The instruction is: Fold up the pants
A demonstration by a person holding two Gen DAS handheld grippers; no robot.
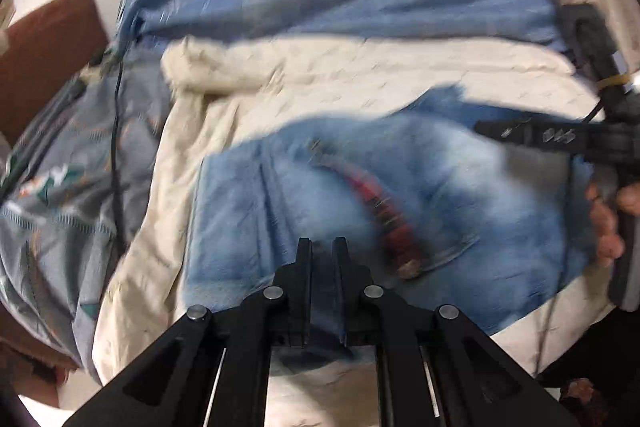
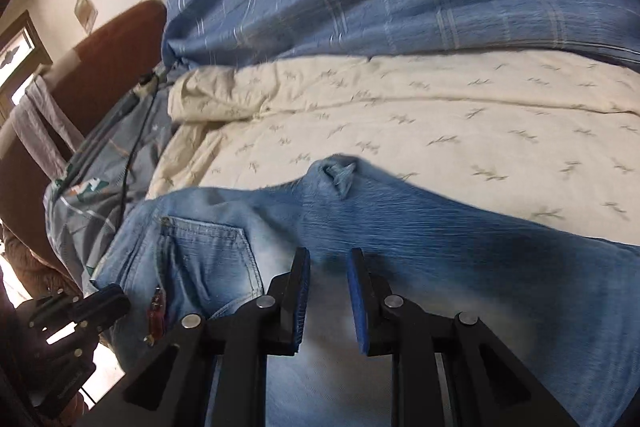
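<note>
Denim fills the near field of both views: the jeans (image 2: 360, 227) lie on a cream sheet (image 2: 440, 115) over the bed, well short of the blue checked duvet (image 2: 320, 7) beyond. They look like soft, washed denim, fairly heavy and limp, likely to sag between two holds, with stiffer seams and pocket edges. The waistband and side seams should give the surest grip, since thick layers there resist slipping. In the left wrist view, the left gripper (image 1: 322, 247) has its fingers nearly together with a fold of denim between them, pinching the cloth low over the bed. The right gripper (image 2: 328, 259) hovers just above the seat beside the back pocket (image 2: 208, 251), its blue pads (image 2: 356, 291) spread and holding nothing.
</note>
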